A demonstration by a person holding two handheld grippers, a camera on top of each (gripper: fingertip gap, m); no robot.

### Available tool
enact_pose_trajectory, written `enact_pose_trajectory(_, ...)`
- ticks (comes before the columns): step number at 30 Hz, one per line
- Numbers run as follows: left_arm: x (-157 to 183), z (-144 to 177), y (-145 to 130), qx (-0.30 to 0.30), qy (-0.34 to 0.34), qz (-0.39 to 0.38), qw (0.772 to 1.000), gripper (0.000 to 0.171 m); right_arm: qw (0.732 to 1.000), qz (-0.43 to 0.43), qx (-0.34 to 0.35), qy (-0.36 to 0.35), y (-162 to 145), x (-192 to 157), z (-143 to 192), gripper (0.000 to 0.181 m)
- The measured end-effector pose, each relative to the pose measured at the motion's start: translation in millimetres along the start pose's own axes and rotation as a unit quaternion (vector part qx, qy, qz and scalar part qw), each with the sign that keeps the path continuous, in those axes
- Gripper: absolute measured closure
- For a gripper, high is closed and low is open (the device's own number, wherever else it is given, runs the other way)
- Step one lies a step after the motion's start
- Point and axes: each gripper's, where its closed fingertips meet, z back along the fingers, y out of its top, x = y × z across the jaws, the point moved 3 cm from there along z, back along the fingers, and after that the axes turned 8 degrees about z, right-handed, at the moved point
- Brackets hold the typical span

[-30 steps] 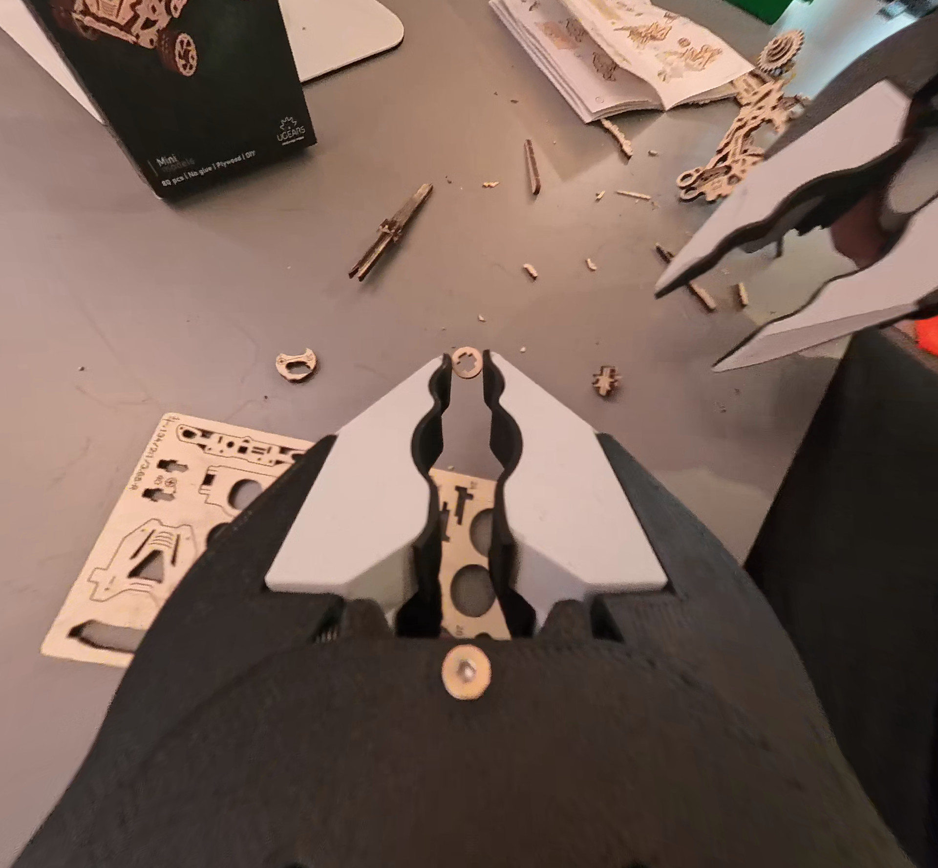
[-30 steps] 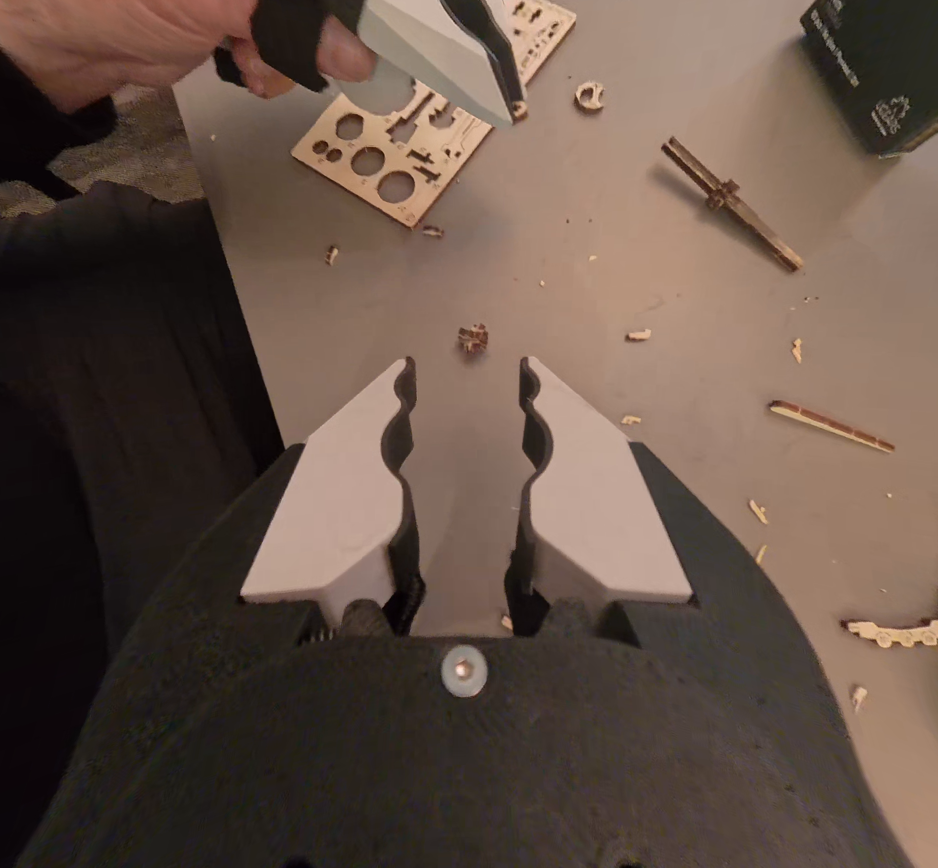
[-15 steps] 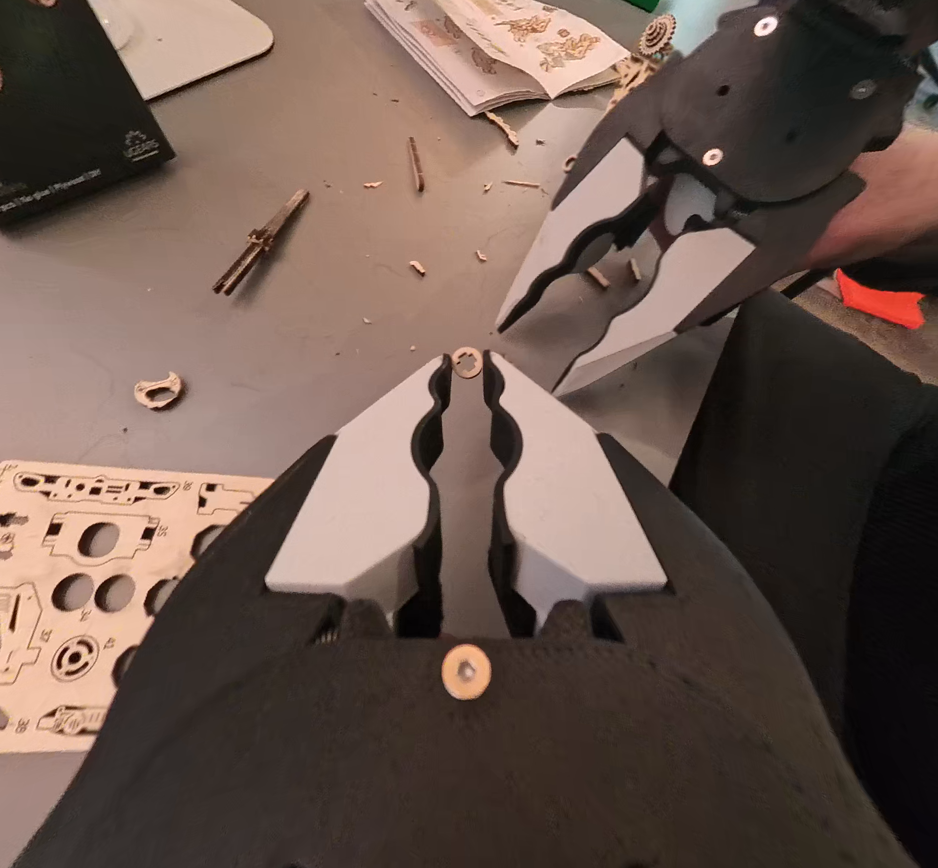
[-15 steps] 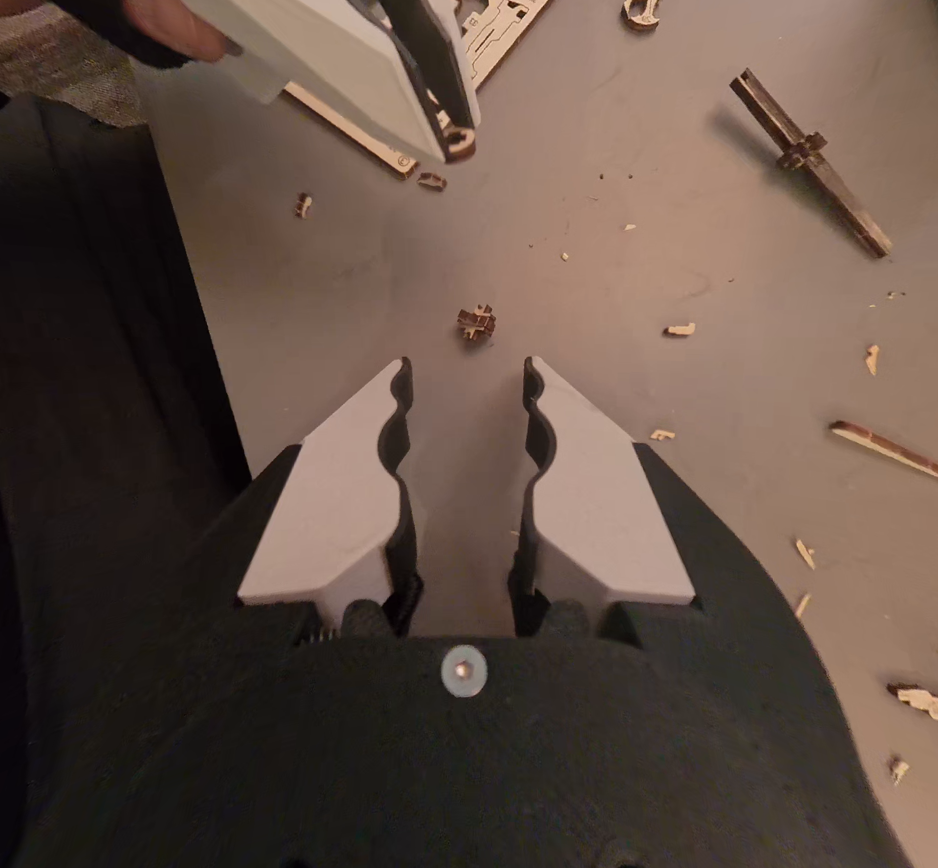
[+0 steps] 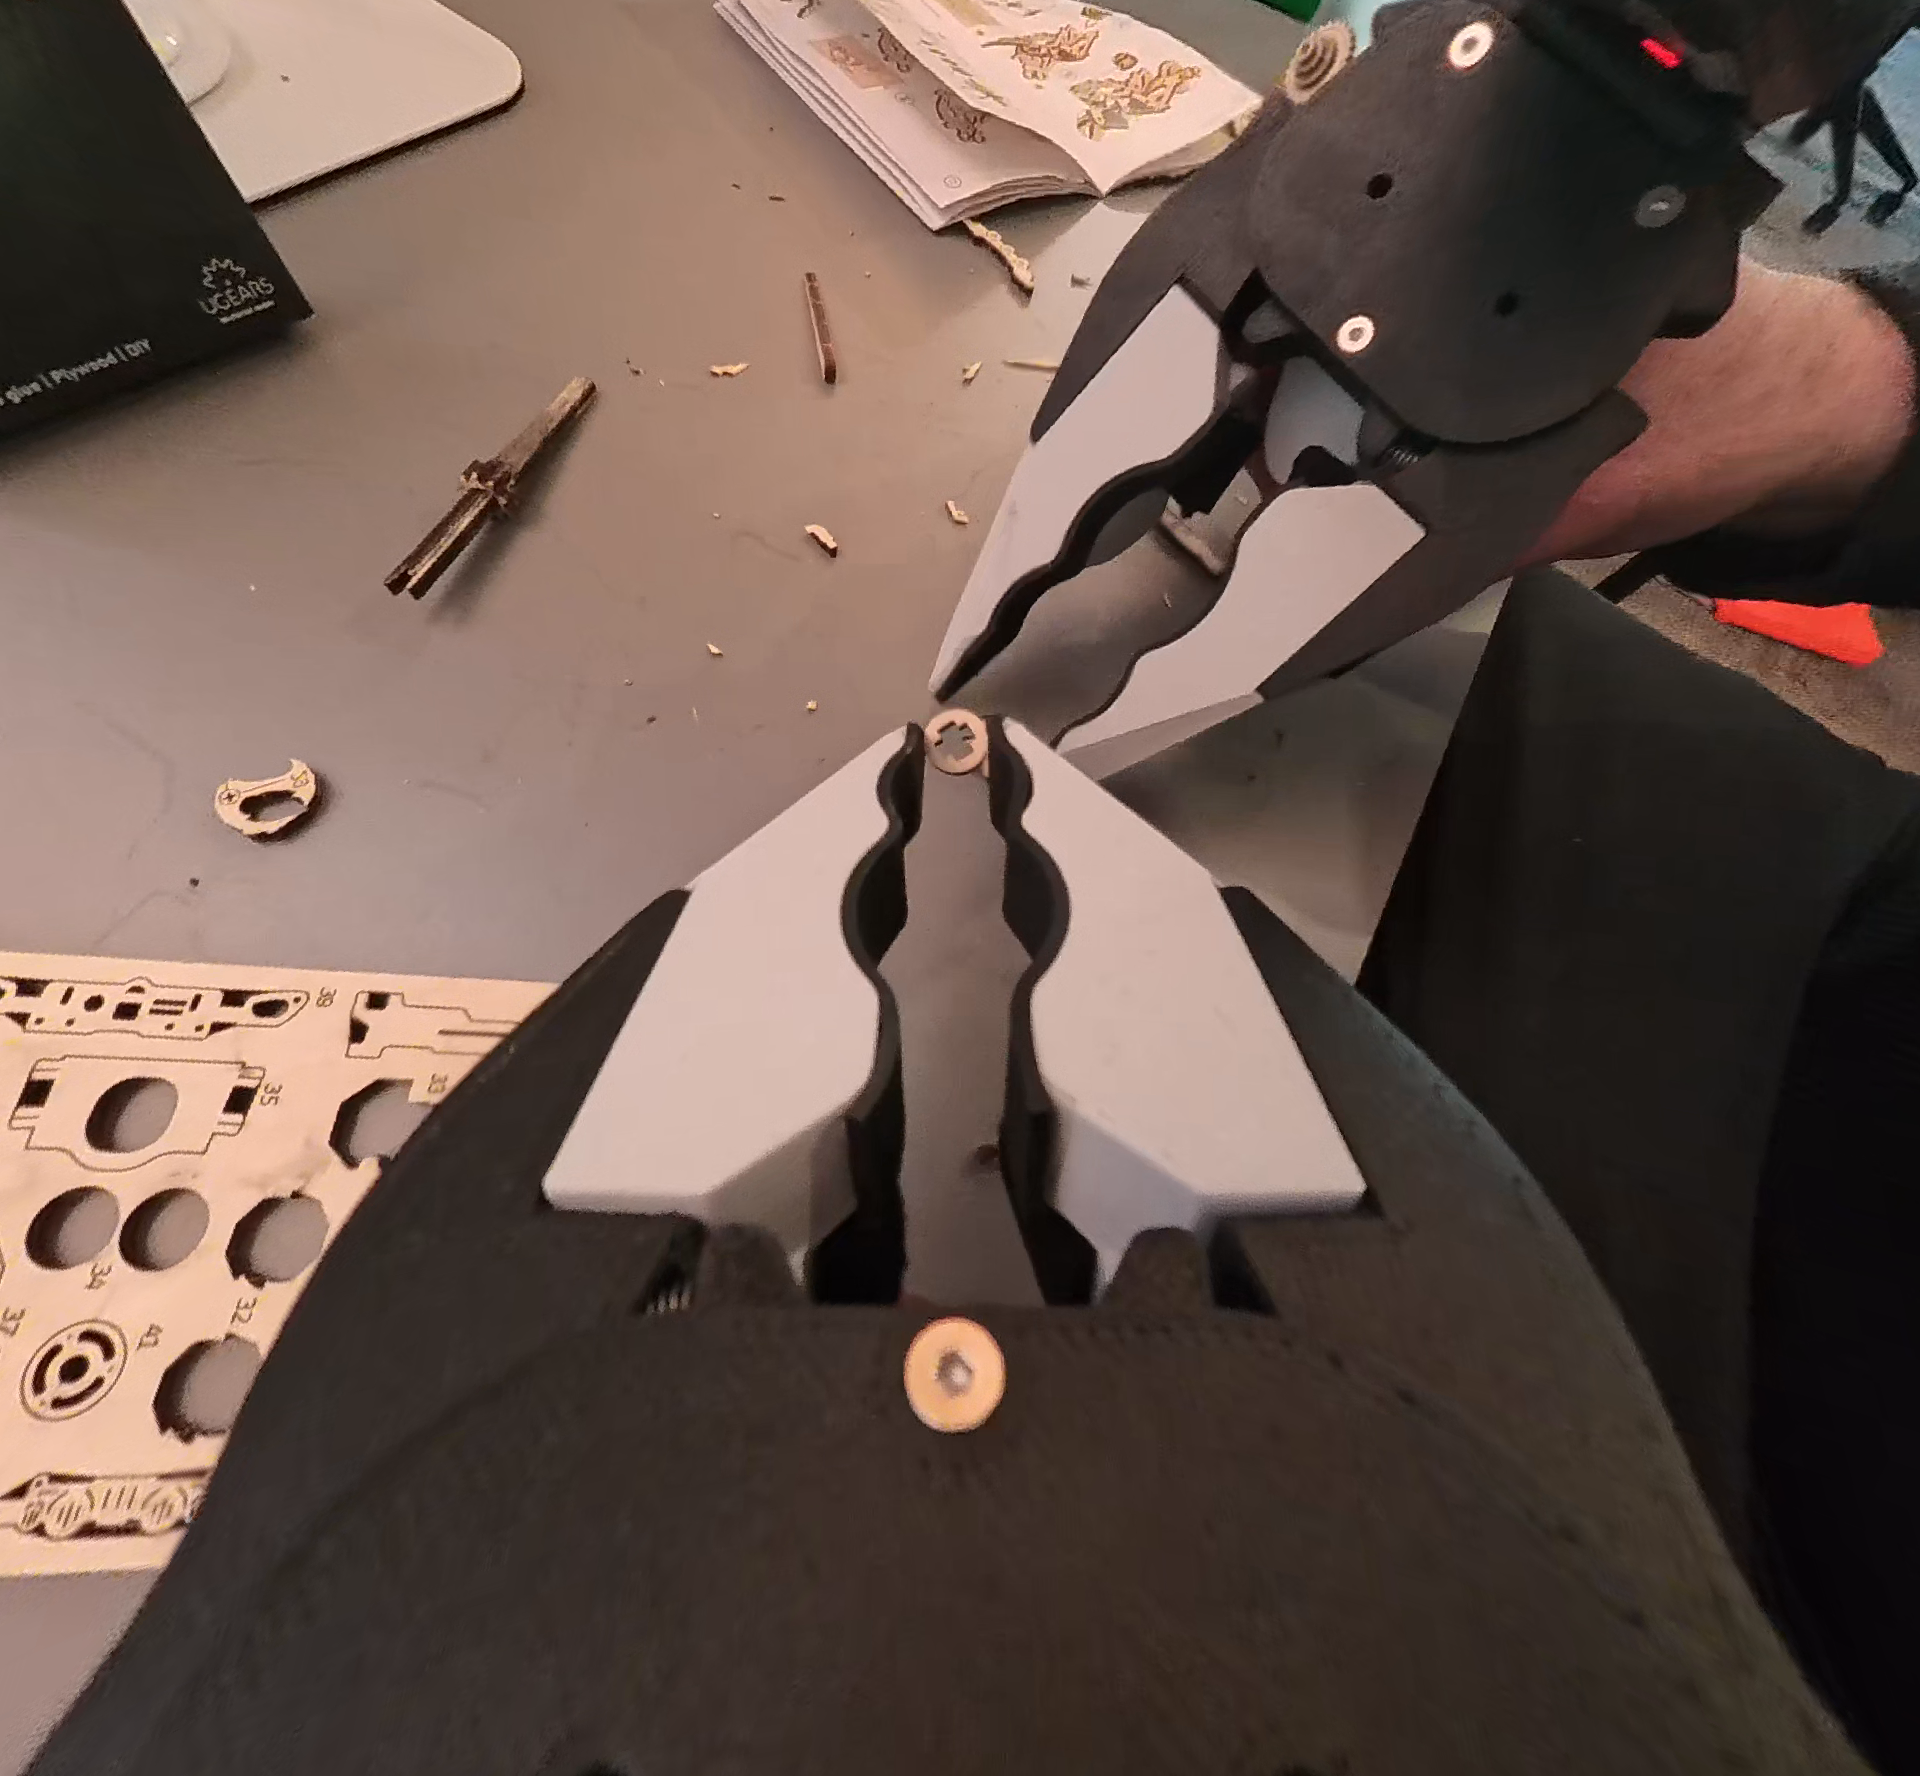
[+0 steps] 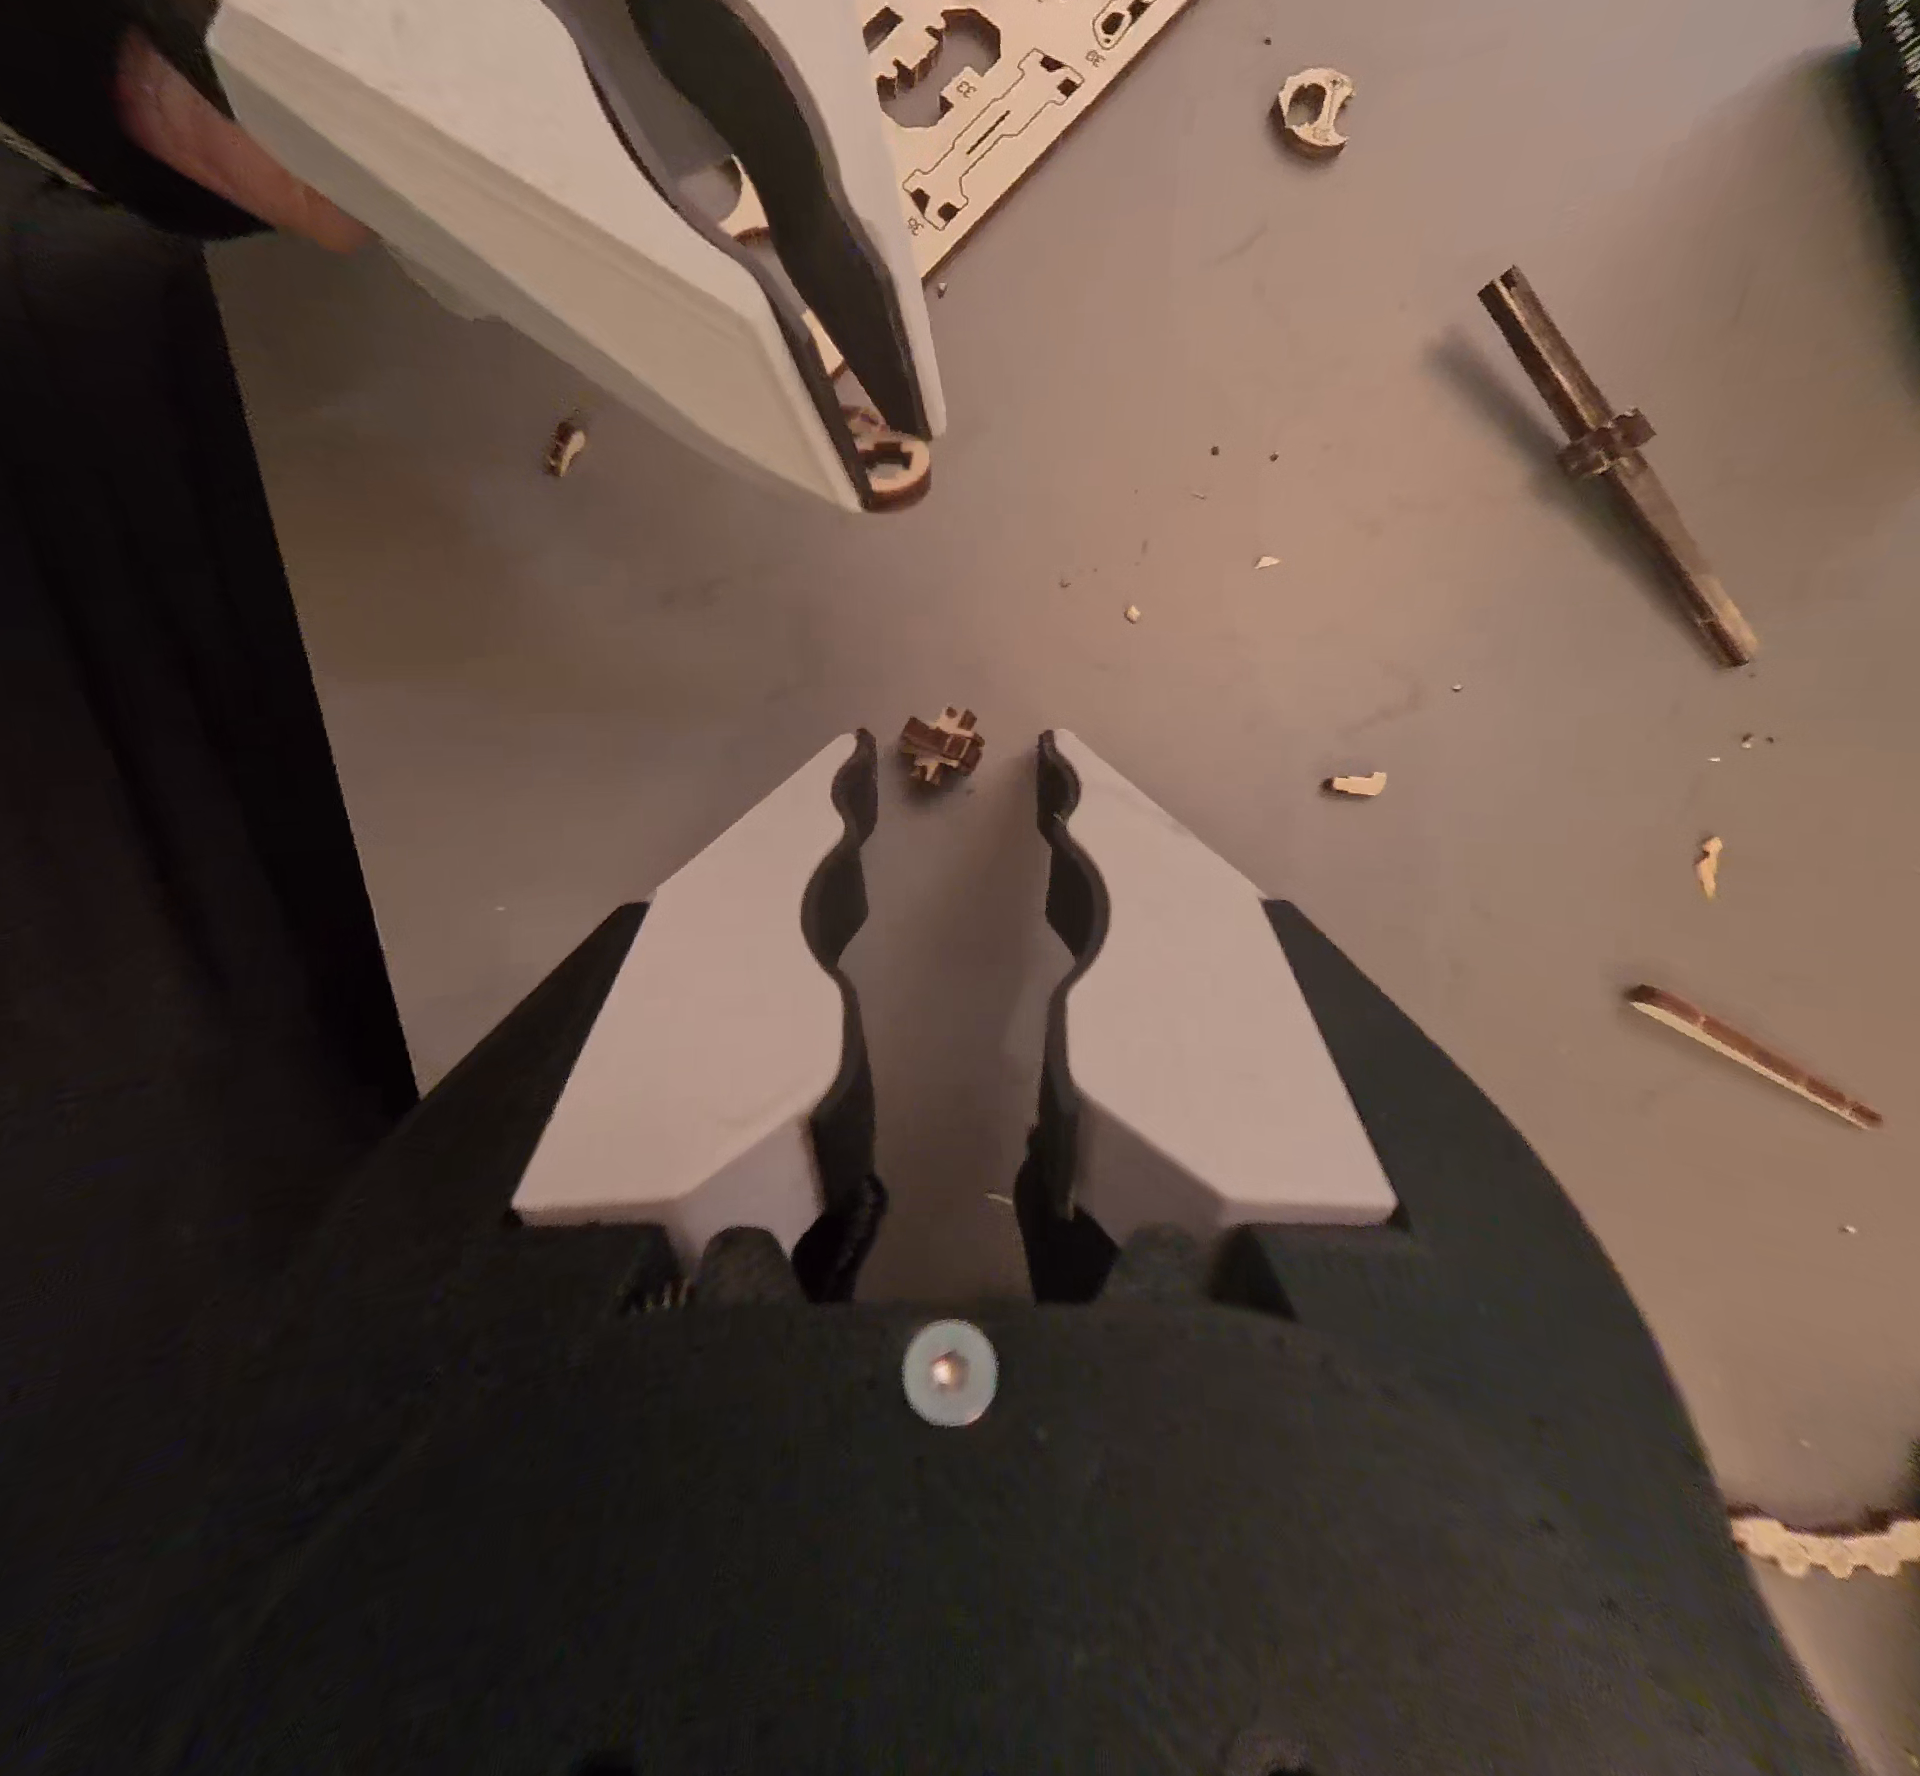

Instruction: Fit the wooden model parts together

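While the left gripper (image 5: pixel 957 752) pinches a wooden ring (image 5: pixel 957 744), the right gripper (image 6: pixel 948 758) stands wide apart around a small wooden piece (image 6: pixel 940 744) on the table (image 6: pixel 1195 396).

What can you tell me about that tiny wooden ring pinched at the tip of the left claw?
The ring is a small, flat disc of pale plywood with darker, burnt-looking edges and a cross-shaped hole cut through its middle. The left claw is shut on it, gripping its rim at the very tips of the fingers, so most of it pokes out beyond them. It is held up off the grey table, touching only the claw. The open right claw points at it from close by.
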Motion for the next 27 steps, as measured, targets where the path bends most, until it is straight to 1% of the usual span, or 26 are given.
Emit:
enact_pose_trajectory(3, -0.8, -0.2, -0.9, 0.000, 0.001, 0.000, 1.000, 0.162, 1.000, -0.008, -0.001, 0.003, 1.4, -1.1, -0.3, 0.151)
enact_pose_trajectory(5, -1.3, -1.1, -2.0, -0.002, 0.002, -0.002, 1.000, 0.162, 1.000, 0.007, -0.006, -0.007, 2.1, -2.3, -0.9, 0.151)
enact_pose_trajectory(9, -4.9, -1.3, -2.4, 0.002, 0.002, 0.004, 1.000, 0.162, 1.000, 0.020, -0.005, -0.013, 5.6, -7.2, -3.3, 0.167)
enact_pose_trajectory(16, -8.2, 0.0, -1.4, 0.010, -0.001, 0.013, 1.000, 0.162, 1.000, 0.008, 0.002, -0.009, 4.0, -5.2, -2.1, 0.168)
enact_pose_trajectory(23, -7.9, -0.3, 5.4, 0.028, -0.006, 0.024, 0.999, 0.162, 0.999, 0.004, 0.049, -0.009, 10.1, 1.5, 10.8, 0.169)
enact_pose_trajectory(27, -3.1, 0.5, 15.5, 0.044, -0.027, 0.038, 0.998, 0.162, 0.996, 0.000, 0.088, -0.011, 18.0, 4.9, 24.6, 0.169)
